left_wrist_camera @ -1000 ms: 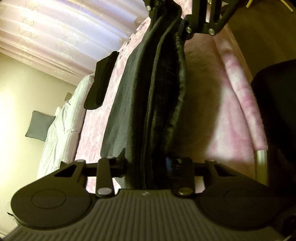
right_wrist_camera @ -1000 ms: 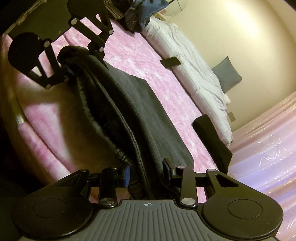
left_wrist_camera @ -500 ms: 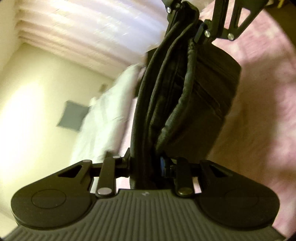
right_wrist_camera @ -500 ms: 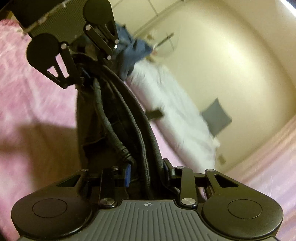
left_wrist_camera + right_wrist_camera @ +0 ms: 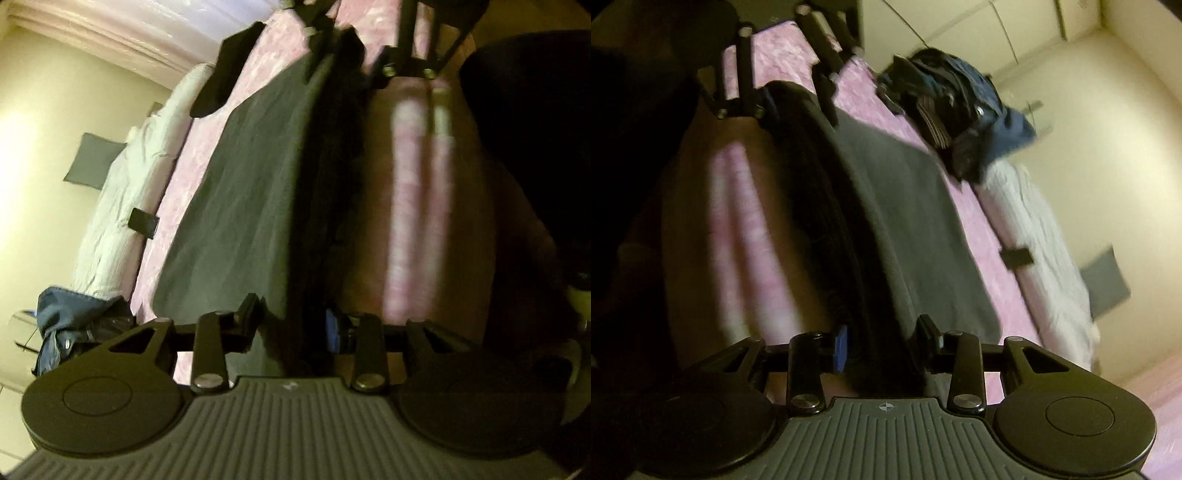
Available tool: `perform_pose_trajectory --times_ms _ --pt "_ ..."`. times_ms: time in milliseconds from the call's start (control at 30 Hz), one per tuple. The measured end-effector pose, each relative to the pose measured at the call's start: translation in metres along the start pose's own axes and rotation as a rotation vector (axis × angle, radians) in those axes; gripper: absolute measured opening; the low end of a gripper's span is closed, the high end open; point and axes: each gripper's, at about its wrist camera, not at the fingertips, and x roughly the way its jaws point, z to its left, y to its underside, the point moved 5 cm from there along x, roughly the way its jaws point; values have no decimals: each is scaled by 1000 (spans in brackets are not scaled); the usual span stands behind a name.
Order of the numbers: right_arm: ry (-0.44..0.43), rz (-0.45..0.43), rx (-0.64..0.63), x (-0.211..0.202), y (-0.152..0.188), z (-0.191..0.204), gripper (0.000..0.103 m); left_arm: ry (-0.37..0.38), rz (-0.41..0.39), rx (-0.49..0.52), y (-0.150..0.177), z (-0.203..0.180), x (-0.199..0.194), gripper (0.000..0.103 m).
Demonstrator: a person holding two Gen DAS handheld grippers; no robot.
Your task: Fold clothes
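A dark folded garment point(image 5: 240, 203) lies lengthwise on the pink bedcover point(image 5: 410, 184), its thick bunched edge running between my two grippers. The left gripper point(image 5: 291, 321) holds one end of that edge. Its jaws are opening, and the cloth still fills the gap between the pads. At the far end the right gripper point(image 5: 351, 55) holds the same edge. From the right wrist the garment point(image 5: 905, 206) spreads grey across the bedcover point(image 5: 738, 221). The right gripper point(image 5: 881, 339) is also opening with cloth filling its jaws. The left gripper point(image 5: 794, 99) shows at the top.
A pile of dark and blue clothes point(image 5: 960, 107) sits farther along the bed. A white duvet point(image 5: 129, 192) lies along the far side with a small black object point(image 5: 143, 223) on it. Another black folded piece point(image 5: 225, 77) lies beyond the garment. A dark shape point(image 5: 535, 129) fills the near bedside.
Half a second ago the garment hung lifted between both grippers. Now it is down on the bedcover with its grey panel spread flat, and both grippers have swung low over the bed.
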Motion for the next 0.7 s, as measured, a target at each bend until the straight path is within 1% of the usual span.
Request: perform_pose_trajectory --times_ms 33,67,133,200,267,367,433,500,533,567,633,700 --pt "11 3 45 -8 3 -4 37 16 -12 -41 4 3 -7 35" --pt "22 6 89 -17 5 -7 37 31 -24 -82 9 7 -15 35" --pt "45 13 179 -33 11 -15 37 85 -45 -181 20 19 -32 35" --pt "74 24 267 -49 18 -29 37 133 -63 -309 29 46 -34 35" --pt "99 9 393 -59 30 -50 37 141 -72 -423 28 84 -35 35" --pt "105 5 579 -60 35 -77 37 91 -74 -517 29 119 -34 36" --pt "59 -17 734 -52 32 -100 38 66 -76 -563 28 135 -32 41" --pt "-5 -39 884 -40 30 -118 40 63 -83 -603 25 149 -13 41" --pt "-43 -49 944 -32 28 -125 47 70 -81 -617 26 154 -6 41" --pt "-81 -59 1002 -25 27 -133 51 79 -77 -630 28 158 0 41" --pt "-152 -70 1081 -11 26 -146 51 112 -71 -655 26 171 22 41" --pt "-207 -61 1105 17 18 -154 51 137 -64 -679 27 177 43 41"
